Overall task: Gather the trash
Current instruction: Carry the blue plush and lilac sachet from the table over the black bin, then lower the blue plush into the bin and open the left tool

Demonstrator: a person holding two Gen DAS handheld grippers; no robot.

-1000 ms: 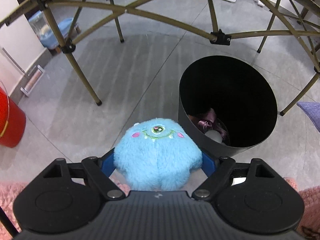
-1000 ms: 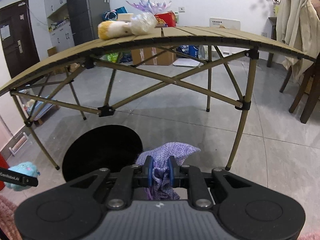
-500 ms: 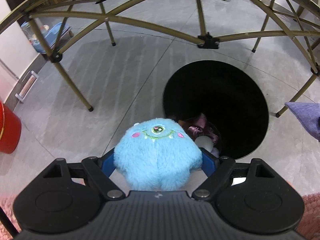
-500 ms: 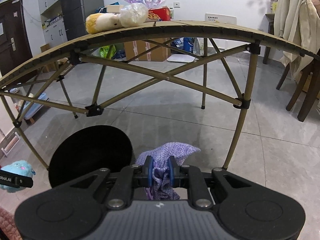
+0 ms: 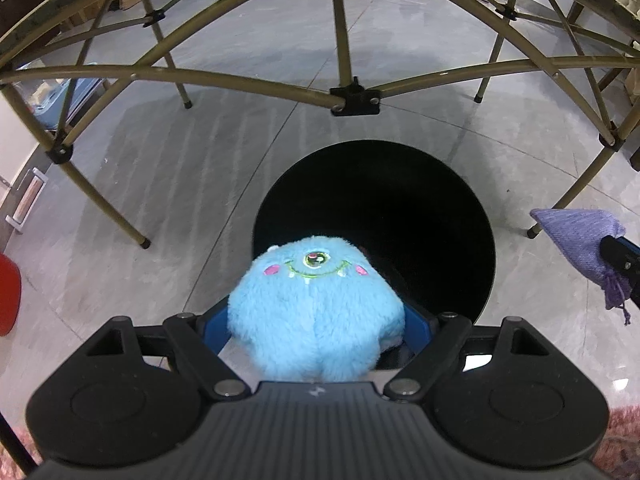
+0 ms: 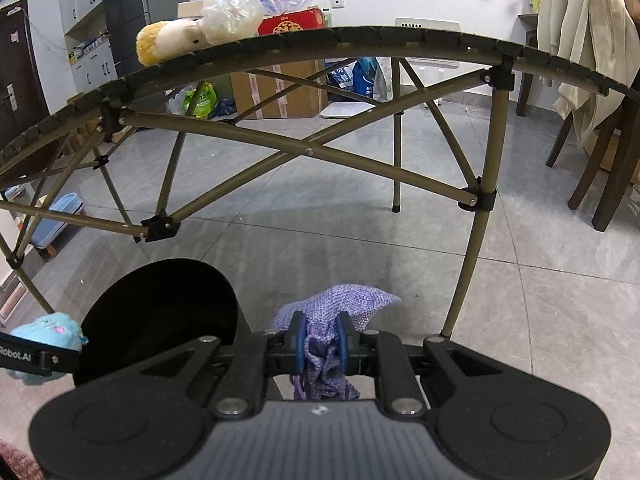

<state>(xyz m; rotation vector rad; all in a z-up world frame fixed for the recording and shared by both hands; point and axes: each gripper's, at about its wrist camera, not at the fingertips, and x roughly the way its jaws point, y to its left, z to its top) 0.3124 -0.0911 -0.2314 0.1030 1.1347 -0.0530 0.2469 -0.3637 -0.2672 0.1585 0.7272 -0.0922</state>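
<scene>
we see L gripper (image 5: 316,320) squeezing fuzzy blue toy (image 5: 314,308), held right over near edge of black bin (image 5: 460,216) | R gripper (image 6: 321,344) pinched tight on purple bag (image 6: 340,304), up in air just R of bin | bin on gray floor (image 5: 200,160) by folding table (image 6: 360,40)

Plush (image 5: 316,308) over bin (image 5: 440,208) rim; pouch (image 5: 580,236) right of bin.
</scene>
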